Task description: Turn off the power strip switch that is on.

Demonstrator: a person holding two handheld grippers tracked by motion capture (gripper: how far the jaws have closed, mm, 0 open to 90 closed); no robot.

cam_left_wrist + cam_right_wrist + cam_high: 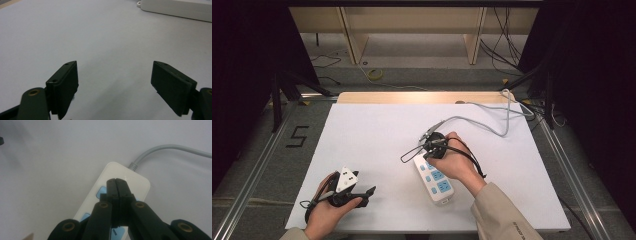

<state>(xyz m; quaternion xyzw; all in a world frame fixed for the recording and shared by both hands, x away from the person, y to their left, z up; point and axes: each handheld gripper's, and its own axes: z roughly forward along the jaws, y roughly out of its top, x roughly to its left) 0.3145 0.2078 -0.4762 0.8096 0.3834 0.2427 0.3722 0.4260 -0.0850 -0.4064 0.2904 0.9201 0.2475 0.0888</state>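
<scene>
White covering on the desk (377,135), grey floor around it, some wooden shelving legs at the back and loose cables lying about on the floor behind. So the main thing is a white power strip (435,179) with blue sockets, lying a bit right of the middle of the desk, angled so one end points toward the near edge and the other toward the far side. Its grey cord (492,122) comes off the far end, curves across the desk and drops off the far right corner. Right gripper (428,145) sits right over the far end of the strip, hand wrapped around it, and in the right gripper view its jaws are pressed fully together with nothing between them, tips hovering over or resting on the strip's (125,182) top face near where the cord (160,150) enters, can't really tell if they touch. Left gripper (366,195) is well apart from all that, down near the front left part of the desk, held low in the left hand (328,207). In the left gripper view its jaws stand wide apart with just bare desk between them, and the side of the power strip (180,8) shows farther off at the top right. It's holding nothing at all.
</scene>
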